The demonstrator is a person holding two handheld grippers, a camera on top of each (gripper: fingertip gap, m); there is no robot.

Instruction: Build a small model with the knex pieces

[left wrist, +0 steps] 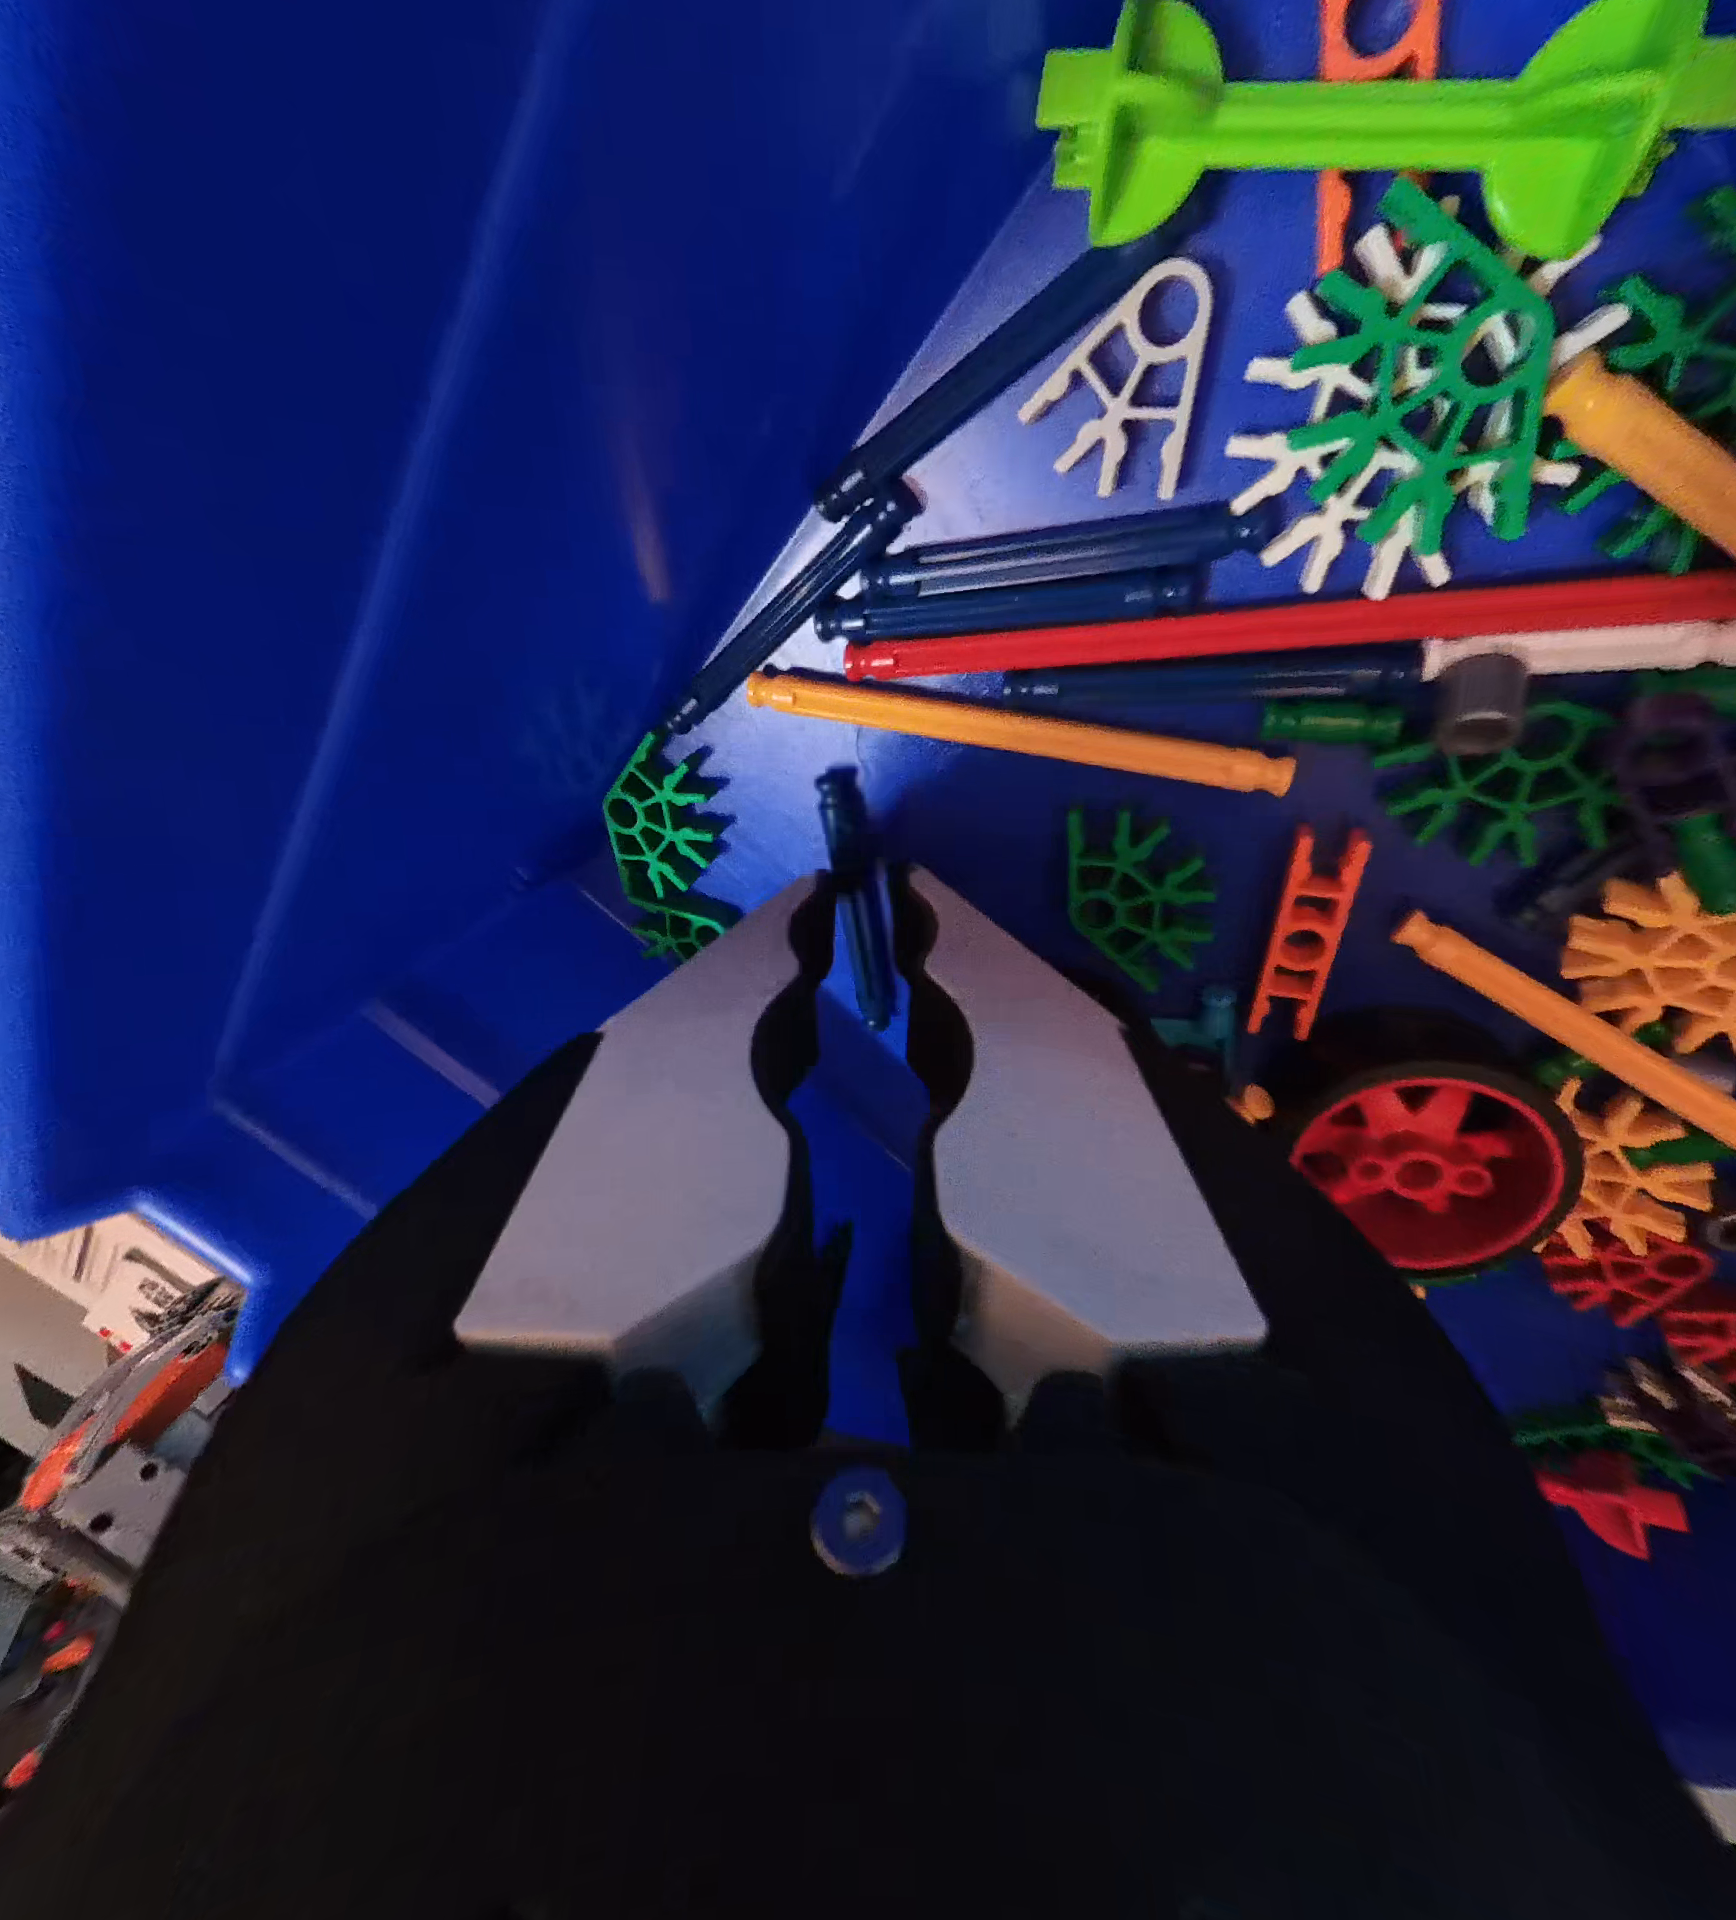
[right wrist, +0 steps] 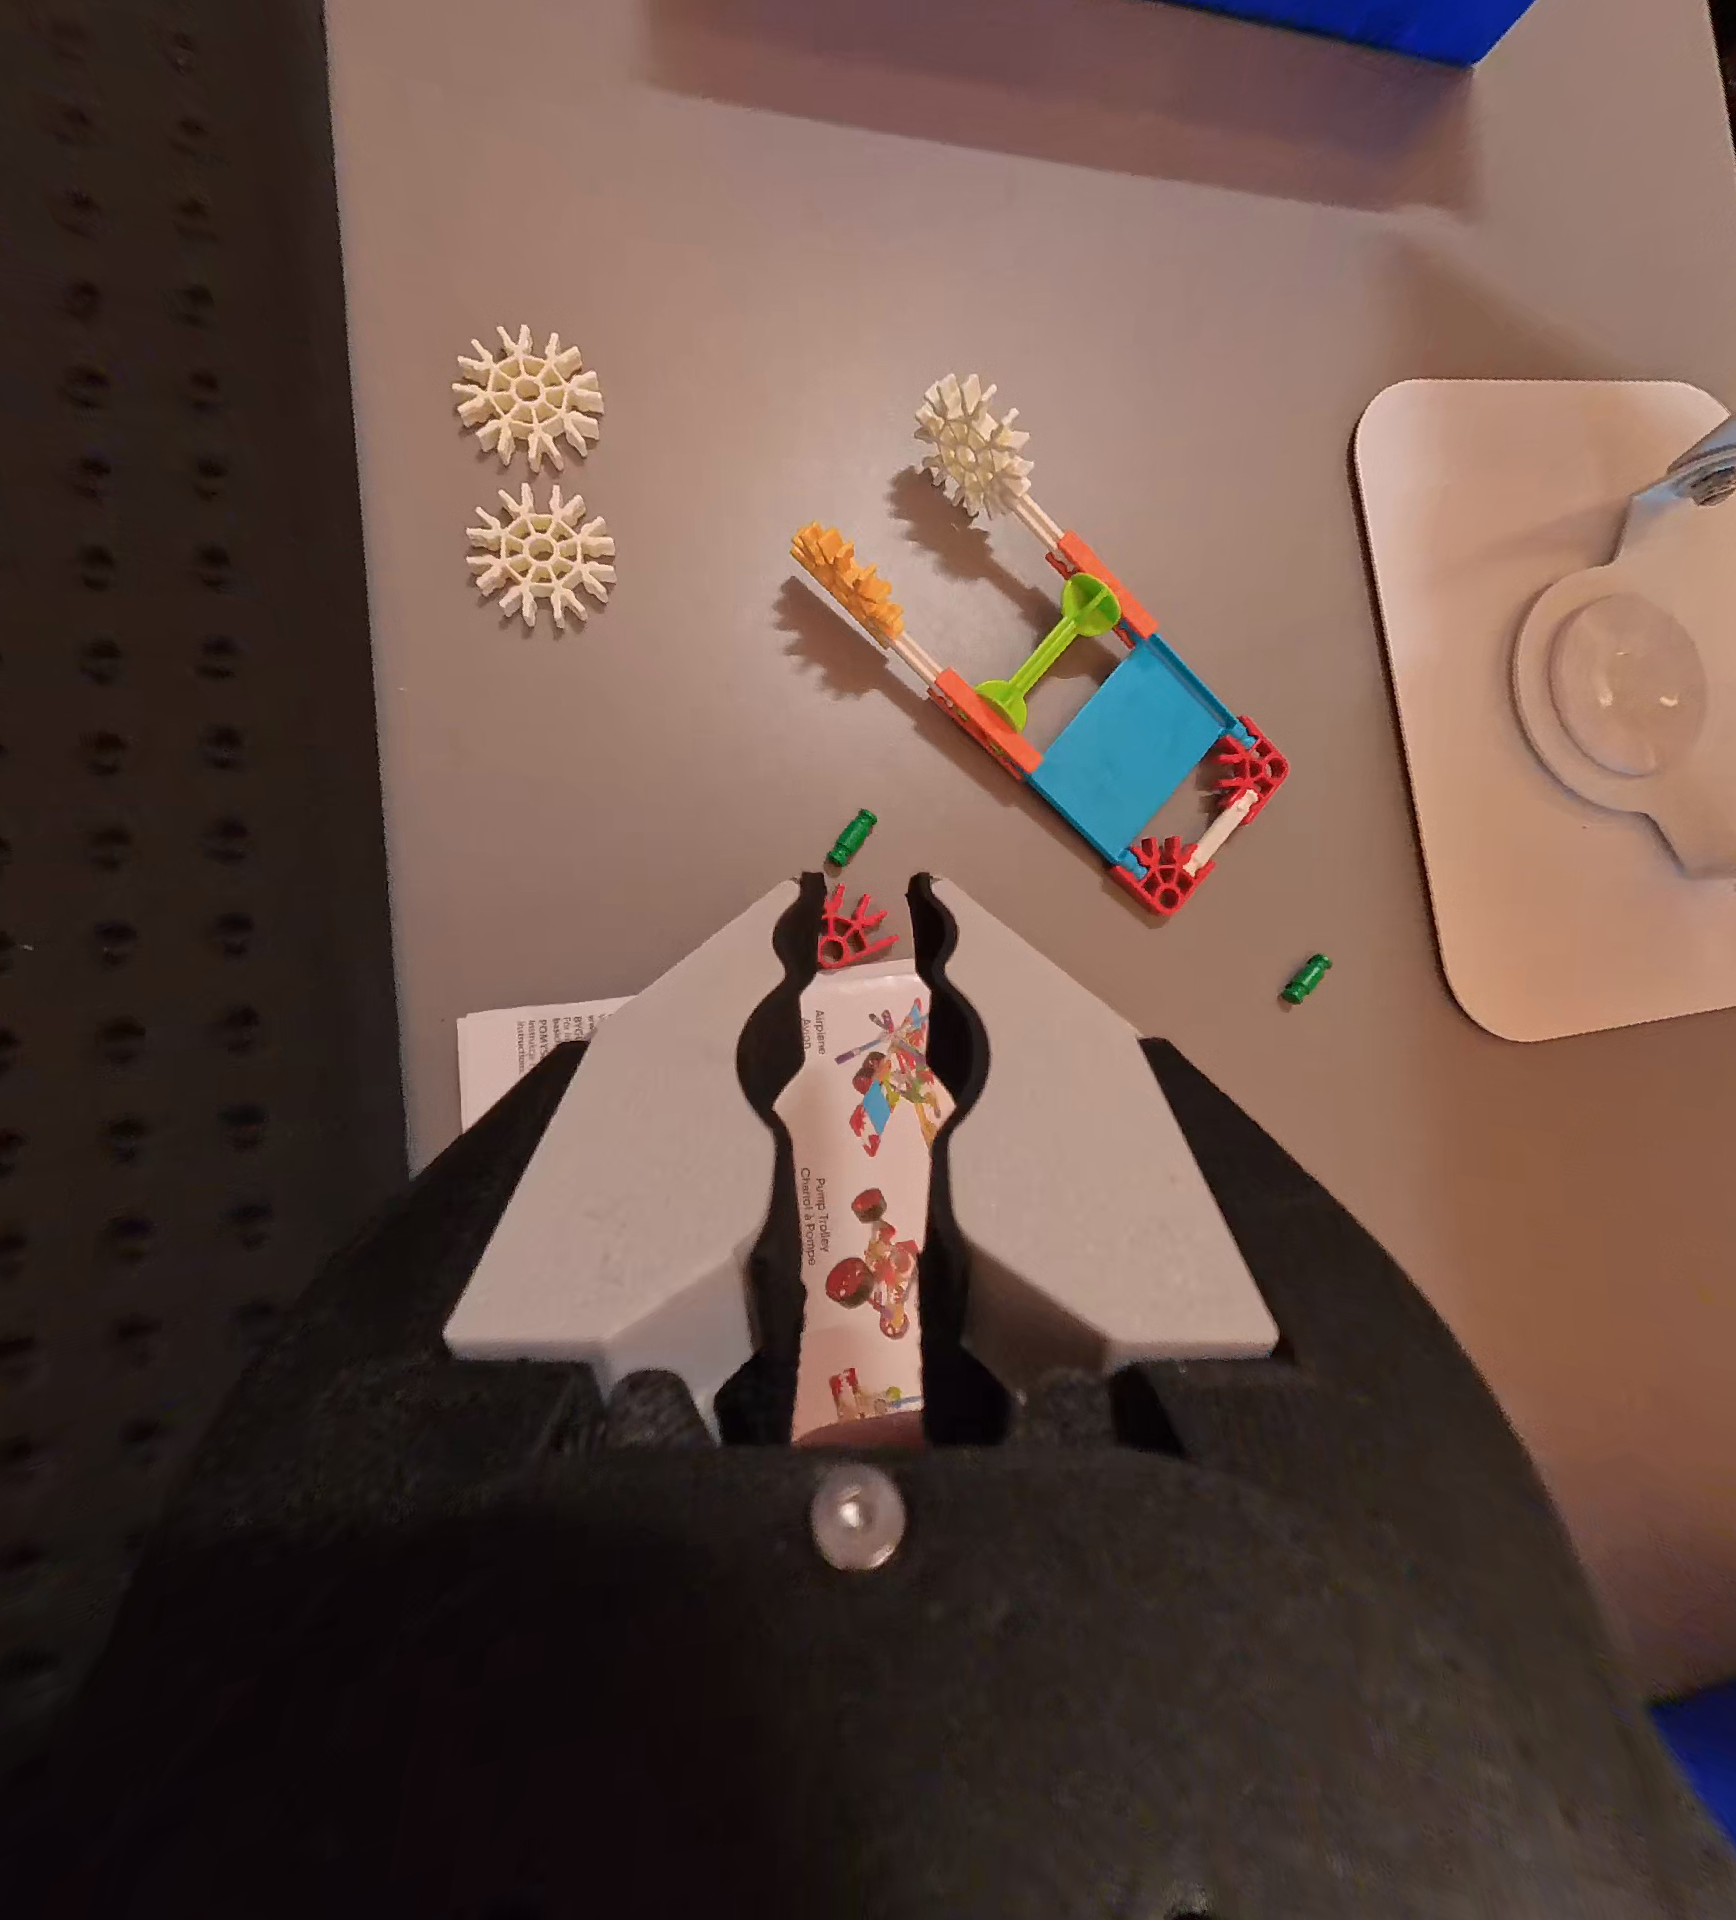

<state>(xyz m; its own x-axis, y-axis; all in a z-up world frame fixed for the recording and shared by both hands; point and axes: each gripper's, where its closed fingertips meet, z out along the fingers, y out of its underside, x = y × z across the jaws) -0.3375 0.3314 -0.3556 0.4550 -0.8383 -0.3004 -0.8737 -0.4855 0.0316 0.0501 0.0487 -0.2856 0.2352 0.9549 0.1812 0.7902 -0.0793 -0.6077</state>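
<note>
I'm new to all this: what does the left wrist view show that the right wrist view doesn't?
Only the left shows the inside of a blue bin strewn with rods, connectors and a red wheel, a dark blue rod between its jaws. Only the right shows a grey table with a small model, two white connectors and a leaflet. Both show grey-tipped jaws slightly apart.

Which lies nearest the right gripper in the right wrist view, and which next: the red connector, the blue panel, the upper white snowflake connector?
From the right gripper:
1. Red connector, between the fingertips.
2. Blue panel, ahead, right.
3. Upper white snowflake connector, far left.
</note>
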